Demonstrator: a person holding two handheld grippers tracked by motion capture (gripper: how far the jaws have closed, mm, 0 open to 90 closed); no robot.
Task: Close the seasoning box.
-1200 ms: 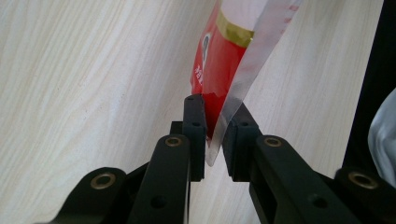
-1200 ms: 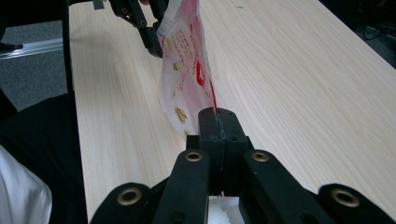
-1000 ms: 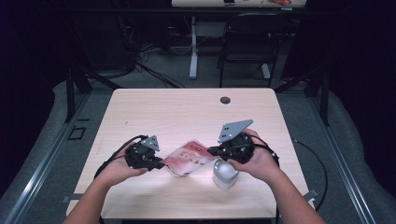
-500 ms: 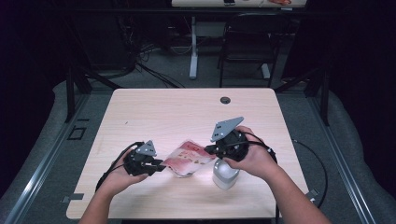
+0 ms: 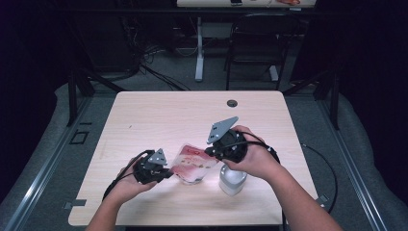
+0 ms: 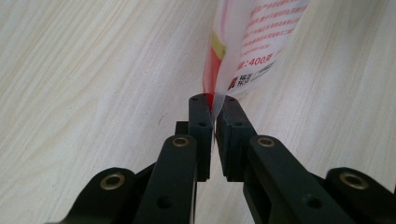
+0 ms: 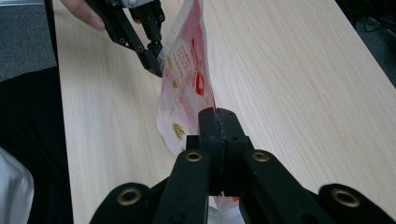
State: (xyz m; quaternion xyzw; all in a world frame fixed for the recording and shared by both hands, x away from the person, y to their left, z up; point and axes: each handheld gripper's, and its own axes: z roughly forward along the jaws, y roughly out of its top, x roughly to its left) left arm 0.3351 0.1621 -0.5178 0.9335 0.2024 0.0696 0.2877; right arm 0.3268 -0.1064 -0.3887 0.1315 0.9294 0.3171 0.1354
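We had the red and white pouch (image 5: 192, 163) held up between us, above the near middle of the surface (image 5: 159, 115). Our right gripper (image 5: 211, 151) had its jaws pressed together on the pouch's right edge; in the right gripper view the jaws met with only the thin film (image 7: 187, 93) between them. Our left gripper (image 5: 168, 172) took the opposite edge. Its jaws had just been closing, and in the left gripper view the pads (image 6: 201, 116) stood nearly together with the pouch's corner (image 6: 243, 51) clamped in the narrow slit, so we read it as pinching the pouch too.

A white container (image 5: 233, 180) stood on the surface just under our right hand (image 5: 255, 159), near and right of the pouch. A small dark grommet (image 5: 232, 103) sat at the far edge, well apart from the work.

As we judged it, the step in hand was securing the pouch at both edges, probably to open it or tip it toward the white container. The pouch hung tilted, its lower part close to the surface; whether it touched we could not tell.

The next move called for a firm left pinch before any pull, since the film is thin and slippery. We then had to draw the edges apart evenly, keeping the pouch's mouth upward so nothing spilled.
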